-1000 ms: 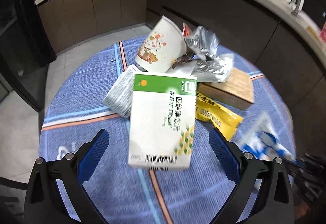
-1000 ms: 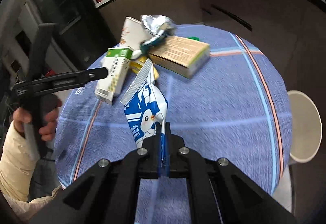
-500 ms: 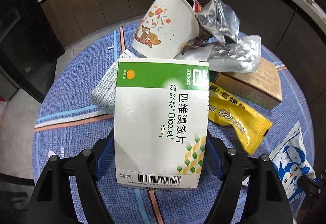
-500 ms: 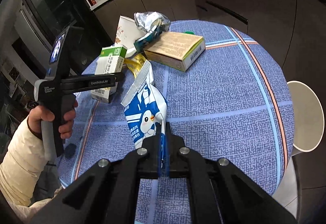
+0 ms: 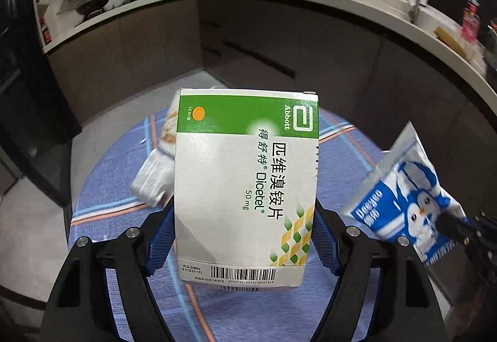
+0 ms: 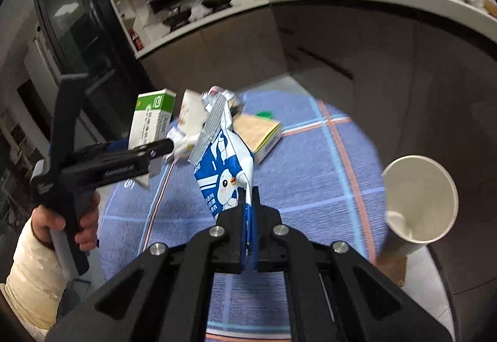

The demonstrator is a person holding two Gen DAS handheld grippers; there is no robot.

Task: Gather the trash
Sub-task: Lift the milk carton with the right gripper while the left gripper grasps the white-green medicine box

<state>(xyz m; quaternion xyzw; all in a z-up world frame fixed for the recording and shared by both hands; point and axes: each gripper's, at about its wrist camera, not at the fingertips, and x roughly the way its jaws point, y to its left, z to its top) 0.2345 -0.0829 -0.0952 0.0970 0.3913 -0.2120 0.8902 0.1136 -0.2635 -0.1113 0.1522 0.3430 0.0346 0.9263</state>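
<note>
My left gripper (image 5: pixel 243 211) is shut on a green-and-white medicine box (image 5: pixel 245 183) and holds it up above the round blue table (image 5: pixel 118 202). The box also shows in the right wrist view (image 6: pixel 152 121), with the left gripper (image 6: pixel 161 149) around it. My right gripper (image 6: pixel 248 202) is shut on a blue-and-white penguin snack bag (image 6: pixel 225 168), lifted above the table. That bag shows at the right of the left wrist view (image 5: pixel 407 199).
On the table lie a printed paper cup (image 6: pixel 191 115), a crumpled silver foil bag (image 6: pixel 220 93), a tan cardboard box (image 6: pixel 257 134) and a white paper packet (image 5: pixel 153 183). A white bin (image 6: pixel 419 199) stands off the table's right edge. Dark kitchen cabinets (image 5: pixel 279 40) curve behind.
My left gripper has closed on the medicine box and raised it off the table. My right gripper has lifted the penguin bag higher, and the white bin has come into view.
</note>
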